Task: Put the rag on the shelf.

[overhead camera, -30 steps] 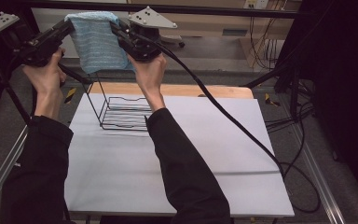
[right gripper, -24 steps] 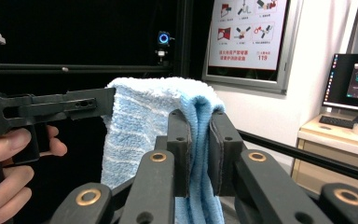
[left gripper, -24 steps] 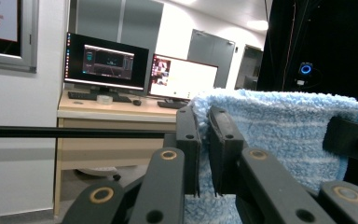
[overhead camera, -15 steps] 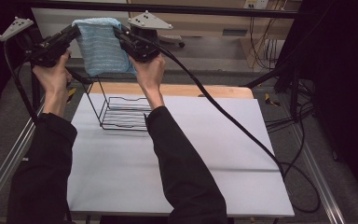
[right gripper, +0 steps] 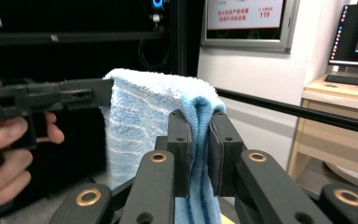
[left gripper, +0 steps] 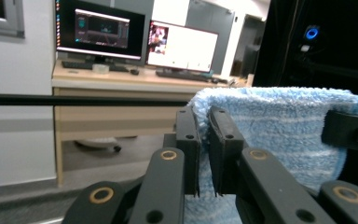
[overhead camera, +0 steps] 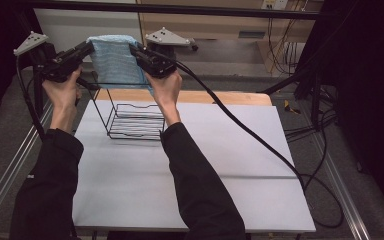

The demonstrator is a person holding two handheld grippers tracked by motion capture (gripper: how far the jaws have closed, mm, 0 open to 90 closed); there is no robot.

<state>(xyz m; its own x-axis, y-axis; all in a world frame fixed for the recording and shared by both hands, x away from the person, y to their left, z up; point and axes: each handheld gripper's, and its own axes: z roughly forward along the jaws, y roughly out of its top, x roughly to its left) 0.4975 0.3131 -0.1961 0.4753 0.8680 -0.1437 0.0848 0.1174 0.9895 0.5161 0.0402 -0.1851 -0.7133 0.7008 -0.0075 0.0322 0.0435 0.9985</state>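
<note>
- my left claw [overhead camera: 86, 49] and right claw [overhead camera: 134, 50] each pinch a top corner of the towel [overhead camera: 115, 62].
- towel hangs above the rack [overhead camera: 132, 120]; rack lies straight below.

Looks like a lab or office room. Computer screens [left gripper: 100, 29] and keyboards [left gripper: 182, 74] on a long wooden desk [left gripper: 121, 86], black cables [overhead camera: 300, 120] on the grey floor, metal frame rails [overhead camera: 10, 170] around a white table [overhead camera: 220, 150].
</note>
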